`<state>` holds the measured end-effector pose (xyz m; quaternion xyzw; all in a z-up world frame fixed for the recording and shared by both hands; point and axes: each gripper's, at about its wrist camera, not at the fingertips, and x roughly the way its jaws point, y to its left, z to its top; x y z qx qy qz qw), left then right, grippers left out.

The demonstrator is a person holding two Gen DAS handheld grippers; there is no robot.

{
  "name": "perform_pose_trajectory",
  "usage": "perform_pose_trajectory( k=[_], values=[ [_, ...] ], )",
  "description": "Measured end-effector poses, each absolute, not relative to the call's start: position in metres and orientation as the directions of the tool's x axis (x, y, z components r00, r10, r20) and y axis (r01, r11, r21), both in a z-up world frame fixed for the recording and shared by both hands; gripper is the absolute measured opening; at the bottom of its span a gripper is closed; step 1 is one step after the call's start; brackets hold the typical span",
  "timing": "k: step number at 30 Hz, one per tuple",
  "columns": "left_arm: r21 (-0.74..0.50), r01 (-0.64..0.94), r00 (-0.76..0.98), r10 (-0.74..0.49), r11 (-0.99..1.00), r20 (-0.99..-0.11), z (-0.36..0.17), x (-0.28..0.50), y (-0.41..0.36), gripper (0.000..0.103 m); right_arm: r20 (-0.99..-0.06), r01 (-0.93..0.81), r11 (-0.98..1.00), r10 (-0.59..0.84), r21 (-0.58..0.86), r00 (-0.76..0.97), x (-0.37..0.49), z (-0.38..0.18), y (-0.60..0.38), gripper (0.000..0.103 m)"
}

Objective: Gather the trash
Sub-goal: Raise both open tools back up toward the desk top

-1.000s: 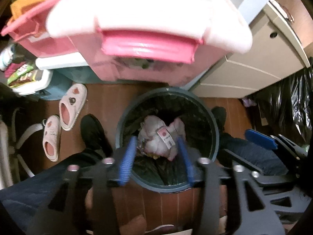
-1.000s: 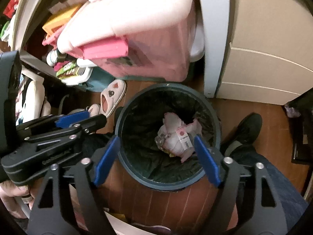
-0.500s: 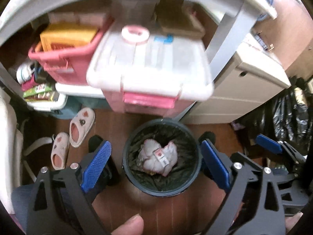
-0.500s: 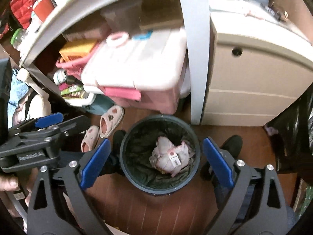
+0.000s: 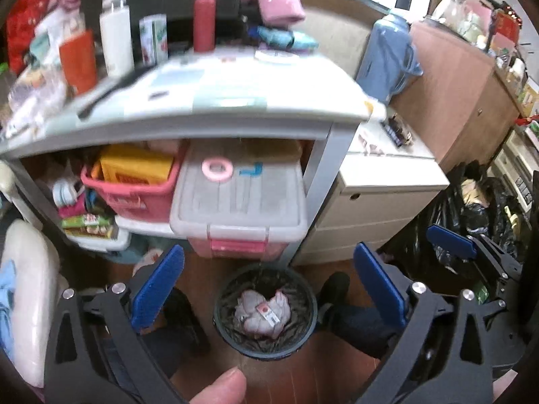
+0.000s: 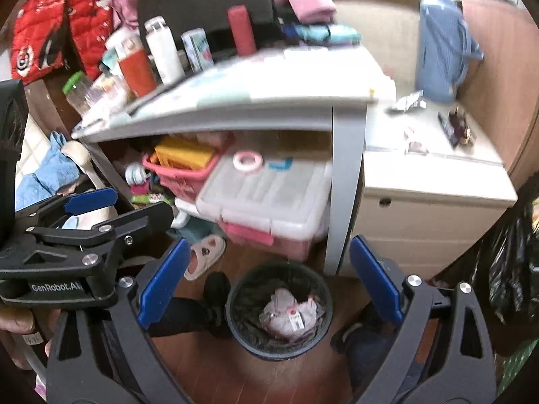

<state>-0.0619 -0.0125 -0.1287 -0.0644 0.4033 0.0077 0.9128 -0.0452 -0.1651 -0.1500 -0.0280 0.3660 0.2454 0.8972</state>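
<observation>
Hovering spread-fingered, left gripper (image 5: pixel 267 289) and right gripper (image 6: pixel 269 282) above trash bin (image 5: pixel 235 343)

right gripper (image 6: pixel 267 282) – spread wide, empty | trash bin (image 6: pixel 235 323) – on floor below, crumpled trash (image 6: pixel 291 313) inside

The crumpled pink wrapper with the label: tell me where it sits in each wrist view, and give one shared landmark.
Left wrist: the crumpled pink wrapper lies in the round bin, bottom centre, between the open fingers.
Right wrist: the wrapper lies in the same bin, low and slightly right of centre.
Shared landmark: the pink-latched storage box under the desk, behind the bin.
</observation>
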Motion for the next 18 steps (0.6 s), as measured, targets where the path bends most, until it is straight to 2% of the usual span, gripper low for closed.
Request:
perform_pose_trajectory(
  k=[11,18],
  values=[
    [-0.077,-0.036,0.746,-0.025,0.996,-0.666,-0.057,-0.089,-0.027,0.098,-0.586,-0.484,0.871,0.435,0.082,0.683,-0.07,-0.083,-0.171,0.096],
    [-0.061,-0.035,0.768,-0.012,0.998,-0.641,-0.018,-0.071,-0.02,0.098,-0.558,-0.539,0.841,0.47,0.046,0.684,-0.05,-0.045,-0.152,0.096]
  ],
)
